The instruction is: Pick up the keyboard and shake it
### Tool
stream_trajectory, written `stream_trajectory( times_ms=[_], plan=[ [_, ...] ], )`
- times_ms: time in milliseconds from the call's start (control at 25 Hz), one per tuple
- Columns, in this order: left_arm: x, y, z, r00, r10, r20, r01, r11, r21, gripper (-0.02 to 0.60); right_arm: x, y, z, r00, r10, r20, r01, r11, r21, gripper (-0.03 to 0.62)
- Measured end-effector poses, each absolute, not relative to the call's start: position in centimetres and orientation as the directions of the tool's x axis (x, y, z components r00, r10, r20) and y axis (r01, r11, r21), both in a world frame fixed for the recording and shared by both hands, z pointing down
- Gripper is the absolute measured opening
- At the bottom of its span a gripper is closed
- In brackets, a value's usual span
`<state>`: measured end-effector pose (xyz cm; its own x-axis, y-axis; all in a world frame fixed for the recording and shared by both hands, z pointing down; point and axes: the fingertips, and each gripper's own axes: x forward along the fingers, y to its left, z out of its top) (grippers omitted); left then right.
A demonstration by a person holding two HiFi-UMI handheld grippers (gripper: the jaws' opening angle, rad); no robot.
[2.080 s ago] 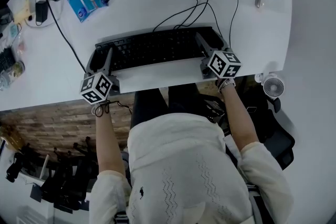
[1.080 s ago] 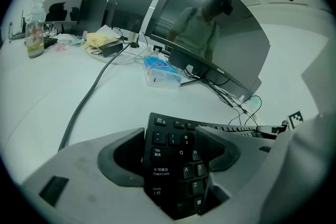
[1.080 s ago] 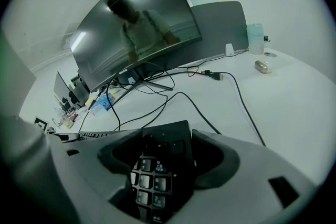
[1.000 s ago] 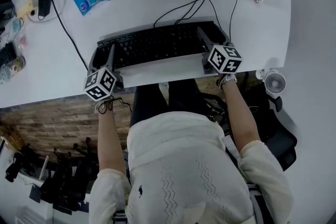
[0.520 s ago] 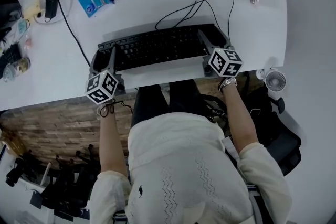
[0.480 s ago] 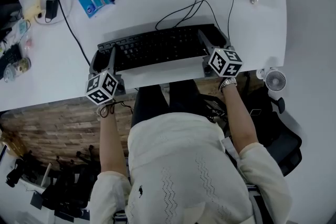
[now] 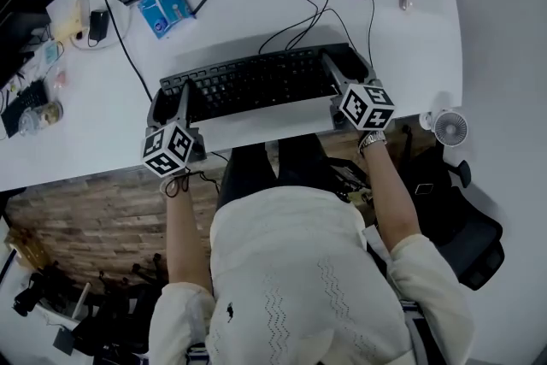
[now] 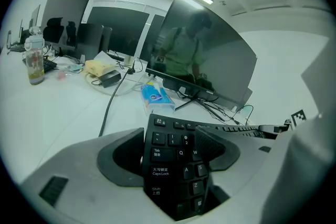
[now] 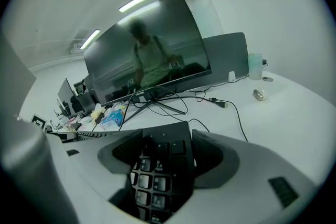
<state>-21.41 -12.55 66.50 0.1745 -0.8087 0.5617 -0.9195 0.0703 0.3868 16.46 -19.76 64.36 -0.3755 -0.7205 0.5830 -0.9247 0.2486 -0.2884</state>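
Keyboard (image 7: pixel 252 83) clamped at both ends, near worktop (image 7: pixel 410 47) front edge.
Left gripper (image 7: pixel 168 101) and right gripper (image 7: pixel 346 68) fingers hold it; best lifted level, minding cable (image 7: pixel 299 21).

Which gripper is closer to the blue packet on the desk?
Left. The left gripper clamps the left end of the keyboard, and the blue packet lies just beyond that end. The right gripper clamps the keyboard's opposite end, much farther from the packet.
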Motion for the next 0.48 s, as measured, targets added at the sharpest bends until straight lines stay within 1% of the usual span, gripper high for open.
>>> stream_trajectory(
  times_ms=[480],
  plan=[
    [-23.4,-11.9,63.0,0.180,-0.836,0.519,-0.929,0.029,0.369,0.287,14.6,-18.1,61.0,-0.364,-0.762,0.536,-0.928,0.244,-0.283,0.296]
  ],
)
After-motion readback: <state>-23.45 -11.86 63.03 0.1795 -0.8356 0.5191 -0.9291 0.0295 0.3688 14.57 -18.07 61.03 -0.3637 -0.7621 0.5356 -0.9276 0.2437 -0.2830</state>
